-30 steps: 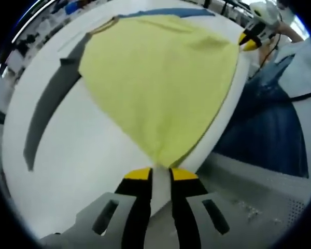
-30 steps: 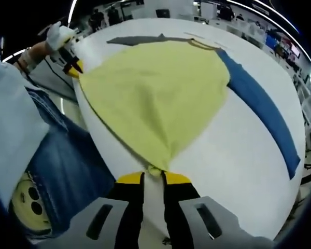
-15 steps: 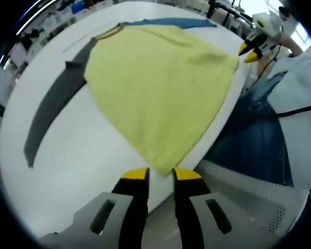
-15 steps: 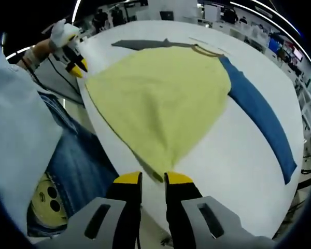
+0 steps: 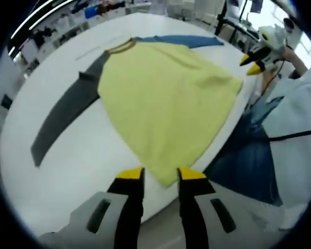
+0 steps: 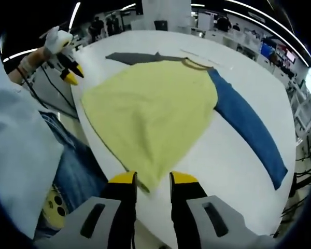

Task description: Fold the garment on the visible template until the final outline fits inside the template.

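Left gripper view: we find the shirt (image 5: 166,98) lying flat on the white table (image 5: 67,155), grey sleeve (image 5: 67,111) spread outward. Our left gripper (image 5: 160,175) has jaws apart, empty, at the hem corner. Right gripper (image 6: 153,179) likewise parted, empty; blue sleeve (image 6: 246,124) extended.

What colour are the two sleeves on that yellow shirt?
One sleeve is blue, the other sleeve dark grey. The right gripper view shows the blue best, the left gripper view the grey.
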Tool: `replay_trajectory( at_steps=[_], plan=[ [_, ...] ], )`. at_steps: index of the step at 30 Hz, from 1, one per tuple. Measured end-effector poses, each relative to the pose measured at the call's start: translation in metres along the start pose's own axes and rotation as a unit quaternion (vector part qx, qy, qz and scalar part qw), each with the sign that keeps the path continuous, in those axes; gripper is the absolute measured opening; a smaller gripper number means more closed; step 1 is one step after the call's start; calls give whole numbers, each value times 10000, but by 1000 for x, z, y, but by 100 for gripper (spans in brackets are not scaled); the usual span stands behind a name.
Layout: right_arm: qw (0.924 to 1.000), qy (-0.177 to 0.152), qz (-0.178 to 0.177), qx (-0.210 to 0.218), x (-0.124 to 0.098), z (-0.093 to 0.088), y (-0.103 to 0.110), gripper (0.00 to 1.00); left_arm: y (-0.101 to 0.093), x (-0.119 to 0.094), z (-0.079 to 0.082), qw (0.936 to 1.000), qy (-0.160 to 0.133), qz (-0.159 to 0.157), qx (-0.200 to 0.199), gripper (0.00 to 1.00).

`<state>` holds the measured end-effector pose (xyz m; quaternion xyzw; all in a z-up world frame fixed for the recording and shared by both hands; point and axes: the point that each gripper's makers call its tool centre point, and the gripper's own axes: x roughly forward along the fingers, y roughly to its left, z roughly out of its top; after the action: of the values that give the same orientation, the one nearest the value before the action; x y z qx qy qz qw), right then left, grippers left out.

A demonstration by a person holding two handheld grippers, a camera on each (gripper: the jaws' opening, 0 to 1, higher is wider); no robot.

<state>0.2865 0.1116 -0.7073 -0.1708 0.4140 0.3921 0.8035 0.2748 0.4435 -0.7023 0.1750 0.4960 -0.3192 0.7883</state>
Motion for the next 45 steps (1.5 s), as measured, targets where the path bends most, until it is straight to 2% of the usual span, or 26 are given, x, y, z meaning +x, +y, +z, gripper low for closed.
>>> replay_trajectory(
  at_steps=[6,10,12,17,23,26,28,35,41,45],
  plan=[
    [9998,-123,-138,-41,-7,6,-7,31,2,-1,1,9999,46,94,61,26],
    [9997,-98,-198,-78,-9,5,-9,34,-2,-4,9,9999,-120,48,27,26],
    [9997,-118,-201,-82,-9,6,-9,36,-8,-7,19,9992,-381,-68,-92,29],
    [9991,-266,-293,-135,-12,15,-12,46,-8,-9,24,9986,-524,12,-52,38],
    [9983,-462,-347,-113,-17,24,-16,52,-5,-13,28,9978,-636,181,-103,48],
    [9977,-555,-369,-109,-20,29,-18,56,-7,-16,31,9969,-752,175,-124,48],
    [9978,-506,-407,-138,-21,28,-19,57,-9,-17,34,9964,-821,142,-163,49],
    [9967,-631,-467,-190,-26,36,-21,64,-13,-26,51,9928,-1183,87,-169,54],
    [9961,-719,-466,-216,-31,41,-21,69,-12,-30,55,9918,-1261,121,-155,55],
    [9963,-679,-484,-218,-34,41,-21,74,-10,-33,56,9914,-1284,176,-175,62]
  ],
)
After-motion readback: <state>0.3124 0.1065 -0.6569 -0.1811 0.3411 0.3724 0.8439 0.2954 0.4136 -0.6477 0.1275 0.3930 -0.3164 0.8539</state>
